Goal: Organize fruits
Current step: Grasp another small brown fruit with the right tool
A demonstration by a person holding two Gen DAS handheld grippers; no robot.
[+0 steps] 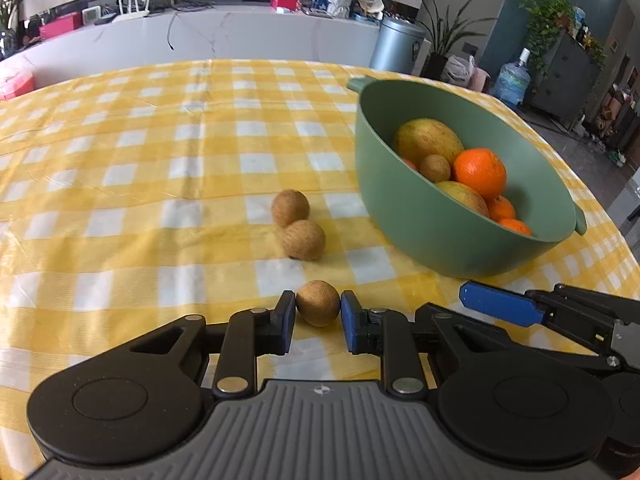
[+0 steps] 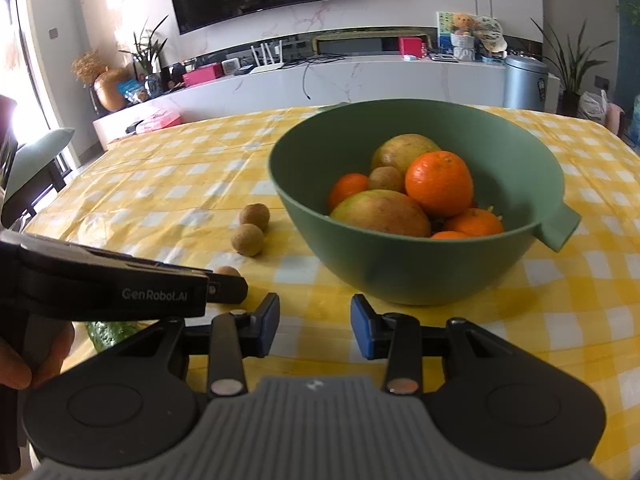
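Observation:
On the yellow checked tablecloth, my left gripper point(image 1: 318, 314) is shut on a small round brown fruit point(image 1: 318, 303), with a blue pad pressing on each side. Two more brown fruits point(image 1: 291, 208) point(image 1: 303, 239) lie touching each other just beyond it. To the right stands a green bowl point(image 1: 400, 208) holding oranges point(image 1: 480, 172), larger yellow-green fruits point(image 1: 428, 140) and one small brown fruit. My right gripper point(image 2: 315, 326) is open with nothing between its fingers, close in front of the bowl point(image 2: 400, 268). In the right wrist view the held fruit point(image 2: 227, 271) peeks out behind the left gripper's body.
A bumpy green item point(image 2: 108, 332) lies on the cloth at the left, half hidden under the left gripper, with a hand point(image 2: 24, 360) beside it. The bowl's handle point(image 2: 560, 228) juts out to the right. Checked cloth stretches left of and behind the bowl.

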